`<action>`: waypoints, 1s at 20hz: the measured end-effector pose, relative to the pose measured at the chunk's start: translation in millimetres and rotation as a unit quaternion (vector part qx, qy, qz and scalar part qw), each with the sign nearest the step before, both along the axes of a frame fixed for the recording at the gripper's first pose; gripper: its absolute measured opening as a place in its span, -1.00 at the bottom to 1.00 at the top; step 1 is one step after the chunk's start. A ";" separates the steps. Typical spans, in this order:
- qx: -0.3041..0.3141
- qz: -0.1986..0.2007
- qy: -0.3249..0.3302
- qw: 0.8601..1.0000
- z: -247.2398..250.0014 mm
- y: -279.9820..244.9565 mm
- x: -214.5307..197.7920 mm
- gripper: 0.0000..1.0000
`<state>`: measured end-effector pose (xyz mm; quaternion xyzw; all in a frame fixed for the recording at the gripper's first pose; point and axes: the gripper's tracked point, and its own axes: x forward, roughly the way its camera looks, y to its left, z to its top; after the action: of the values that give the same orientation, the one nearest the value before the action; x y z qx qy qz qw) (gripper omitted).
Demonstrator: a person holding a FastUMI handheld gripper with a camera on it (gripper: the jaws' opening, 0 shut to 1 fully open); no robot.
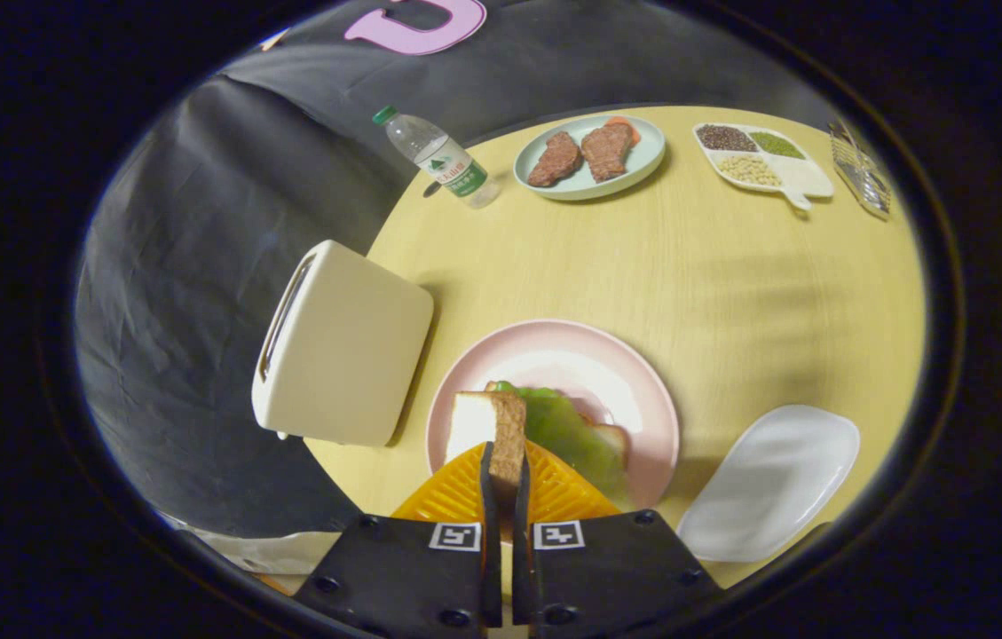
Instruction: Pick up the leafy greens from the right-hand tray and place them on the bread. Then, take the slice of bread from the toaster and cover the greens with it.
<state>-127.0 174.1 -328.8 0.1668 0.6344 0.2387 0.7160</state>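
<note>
Off to the left stands the toaster (343,344), beside the pink plate (643,390). Over that plate, the gripper (505,470) pinches a slice of bread (492,424) on edge between both fingers. Just right, leafy greens (573,435) lie on the lower bread (611,435). Further right sits the white tray (771,484).

Staged dining set-up inside a cloth-walled recording booth.

Round pale-wood tabletop (731,293) laid as for a meal: cream toaster (345,346), pink plate (643,390) with bread and greens, pale green plate of meat (589,153), divided dish of grains (762,158), water bottle (440,160), empty white tray (771,484). Dark draped cloth (199,266) close behind instead of room walls, marking a mock kitchen corner.
</note>
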 end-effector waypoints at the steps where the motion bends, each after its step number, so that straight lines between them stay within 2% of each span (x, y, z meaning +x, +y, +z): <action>1: -0.012 0.003 -0.004 1.000 -4.2 -5.2 0.8 -0.60; 3: -0.028 0.007 -0.009 1.000 -10.1 -12.3 0.3 -0.35; 4: -0.035 0.007 -0.009 0.999 -11.7 -16.1 -0.3 -0.34; 9: -0.038 0.003 -0.032 0.999 -4.5 -28.8 3.8 0.46; 12: -0.041 0.000 -0.072 0.997 9.9 -38.5 12.0 0.93; 16: -0.046 0.001 -0.155 0.987 42.3 -56.4 22.4 1.00; 20: -0.040 -0.009 -0.254 0.966 84.4 -69.1 32.8 1.00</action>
<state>-94.2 105.0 -244.4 0.0777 0.4392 0.2409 0.8620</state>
